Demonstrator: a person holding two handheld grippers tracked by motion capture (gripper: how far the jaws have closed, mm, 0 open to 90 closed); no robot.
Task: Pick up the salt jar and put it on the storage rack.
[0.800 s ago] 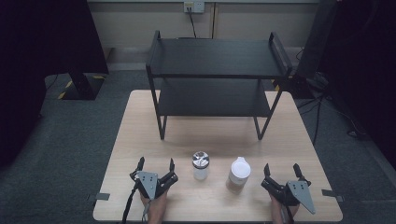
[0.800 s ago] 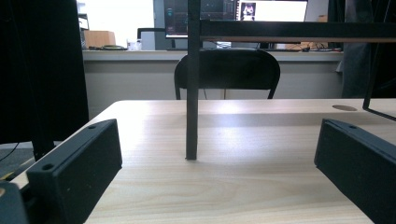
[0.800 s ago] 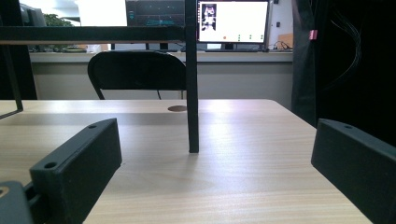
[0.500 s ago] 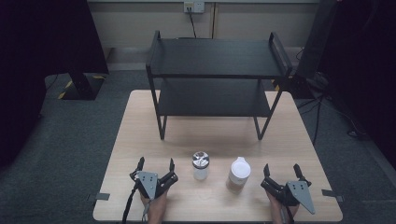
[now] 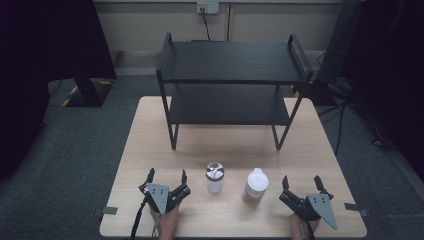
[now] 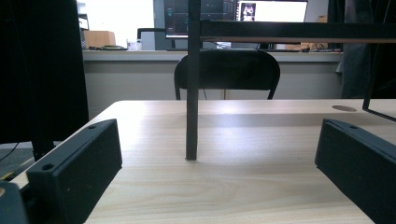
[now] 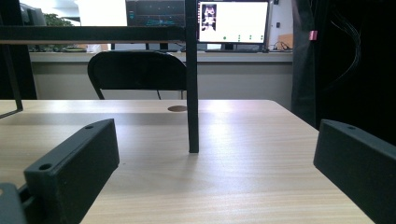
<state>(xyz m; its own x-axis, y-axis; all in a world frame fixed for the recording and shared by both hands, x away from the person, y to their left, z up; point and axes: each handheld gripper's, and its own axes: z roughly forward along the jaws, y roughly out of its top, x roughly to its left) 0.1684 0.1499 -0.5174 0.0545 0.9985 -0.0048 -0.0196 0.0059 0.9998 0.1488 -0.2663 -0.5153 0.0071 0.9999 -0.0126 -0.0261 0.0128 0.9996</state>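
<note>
My left gripper [image 5: 166, 176] and right gripper [image 5: 301, 183] rest low at the near edge of the table [image 5: 150, 150], both spread wide and holding nothing. Between them stand the small glass jar [image 5: 215, 177] and the white-lidded jar [image 5: 256, 187] — untouched, well short of the black shelf [image 5: 232, 65]. I judge this the start; next I must swing one gripper inward and straddle a jar squarely before closing.
</note>
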